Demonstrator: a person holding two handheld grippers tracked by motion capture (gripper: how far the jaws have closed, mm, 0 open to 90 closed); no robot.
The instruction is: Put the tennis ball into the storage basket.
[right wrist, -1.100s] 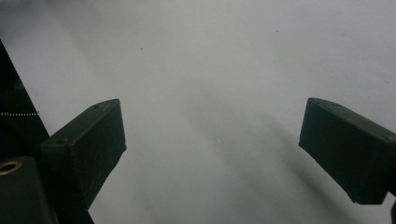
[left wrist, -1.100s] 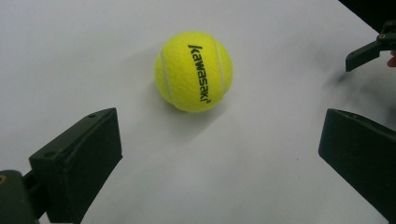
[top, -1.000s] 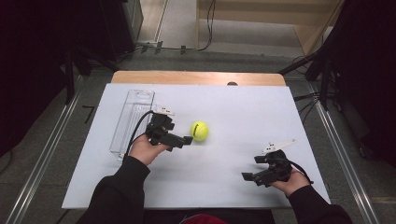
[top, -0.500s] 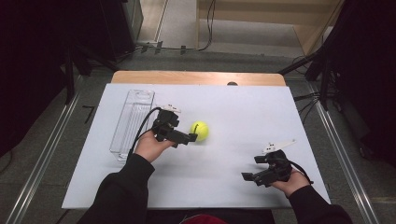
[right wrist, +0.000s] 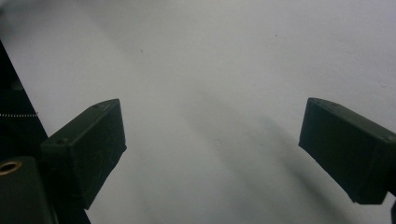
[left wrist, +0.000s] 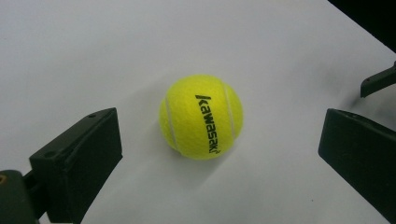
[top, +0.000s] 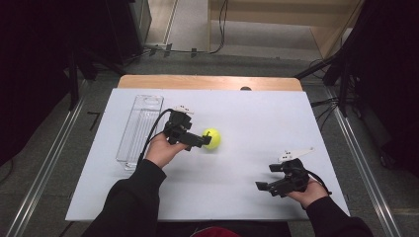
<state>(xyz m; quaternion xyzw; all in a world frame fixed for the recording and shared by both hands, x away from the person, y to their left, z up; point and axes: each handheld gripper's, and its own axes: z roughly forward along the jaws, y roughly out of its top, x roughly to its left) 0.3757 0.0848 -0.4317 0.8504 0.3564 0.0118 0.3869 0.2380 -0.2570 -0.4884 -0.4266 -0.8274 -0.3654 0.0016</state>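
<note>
High view: the tennis ball [top: 212, 138] rests on the white table surface [top: 257, 123], near the middle and slightly toward the left half. The left gripper [top: 200, 142] points at the ball from the left, with its tips just beside the ball. Left gripper view: the ball [left wrist: 201, 116] is yellow-green with black lettering and sits on the surface between the two black jaws, ahead of their tips. The jaws stand wide apart, and neither one touches the ball.

A clear plastic container [top: 140, 128] lies lengthwise on the table to the left of the left hand [top: 160, 149], near it but apart from the ball.

The right gripper [top: 263, 186] sits at the near right part of the table, well apart from the ball, held by the right hand [top: 306, 190]. Right gripper view: its jaws are spread wide over bare white surface, with nothing between them.
</note>
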